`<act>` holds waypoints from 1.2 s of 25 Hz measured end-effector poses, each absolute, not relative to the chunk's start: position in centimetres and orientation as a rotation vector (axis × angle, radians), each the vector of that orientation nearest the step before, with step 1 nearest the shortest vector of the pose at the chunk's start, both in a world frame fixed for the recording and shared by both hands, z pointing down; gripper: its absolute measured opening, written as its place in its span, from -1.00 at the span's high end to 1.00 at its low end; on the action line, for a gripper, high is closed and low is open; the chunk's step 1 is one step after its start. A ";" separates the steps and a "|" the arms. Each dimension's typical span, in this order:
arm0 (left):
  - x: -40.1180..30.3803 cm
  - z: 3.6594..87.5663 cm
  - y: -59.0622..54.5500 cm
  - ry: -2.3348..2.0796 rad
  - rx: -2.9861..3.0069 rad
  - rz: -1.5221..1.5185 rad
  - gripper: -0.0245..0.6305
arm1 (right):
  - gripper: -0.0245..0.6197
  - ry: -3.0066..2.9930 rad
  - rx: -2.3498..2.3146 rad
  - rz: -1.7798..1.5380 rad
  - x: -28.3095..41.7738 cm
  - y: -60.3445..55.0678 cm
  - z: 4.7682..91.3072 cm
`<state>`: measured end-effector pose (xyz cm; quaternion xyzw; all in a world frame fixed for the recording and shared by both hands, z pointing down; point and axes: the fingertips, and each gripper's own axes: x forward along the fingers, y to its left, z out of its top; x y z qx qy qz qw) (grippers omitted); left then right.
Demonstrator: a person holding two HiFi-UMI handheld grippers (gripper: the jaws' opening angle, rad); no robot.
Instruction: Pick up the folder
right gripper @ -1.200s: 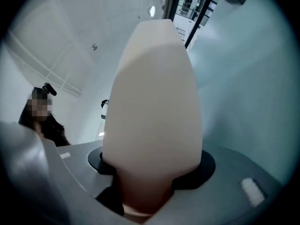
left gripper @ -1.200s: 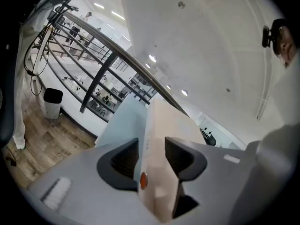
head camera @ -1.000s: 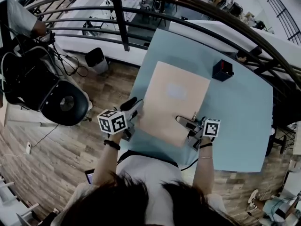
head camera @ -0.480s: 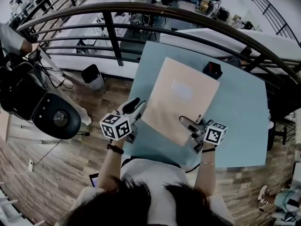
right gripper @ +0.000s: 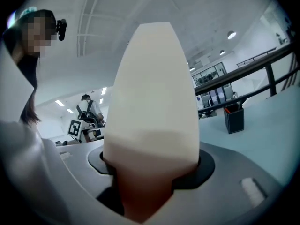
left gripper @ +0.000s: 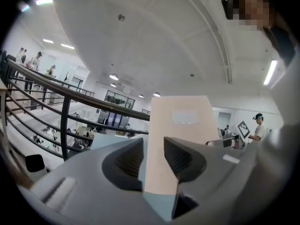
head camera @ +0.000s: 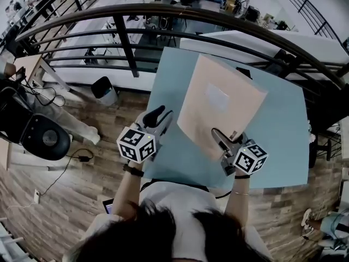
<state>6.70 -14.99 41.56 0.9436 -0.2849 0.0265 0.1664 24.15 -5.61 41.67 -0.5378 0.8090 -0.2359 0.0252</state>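
The beige folder [head camera: 221, 105] with a pale label hangs tilted above the light blue table [head camera: 278, 141], its near edge lowest. My right gripper [head camera: 222, 141] is shut on that near edge; in the right gripper view the folder [right gripper: 154, 93] fills the space between the jaws. My left gripper [head camera: 158, 118] floats to the left of the folder, apart from its left edge. Its jaws are wide and closing, with nothing pressed between them. In the left gripper view the folder [left gripper: 180, 125] shows through the gap, farther off.
A black pen holder [right gripper: 233, 118] stands on the table's far side, mostly hidden behind the folder in the head view. A dark metal railing [head camera: 163, 12] curves past the table's far edge. A black office chair [head camera: 46, 138] and a bin [head camera: 102, 90] stand on the wooden floor, left.
The folder has come up off the table and tilted, lifted by the right gripper. Both grippers have risen. The left gripper, earlier at the folder's left edge, now stands apart from it.
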 end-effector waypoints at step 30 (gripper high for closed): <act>6.0 42.2 -16.7 -1.013 2.817 0.222 0.75 | 0.08 2.471 -2.349 -0.207 26.9 -6.5 41.6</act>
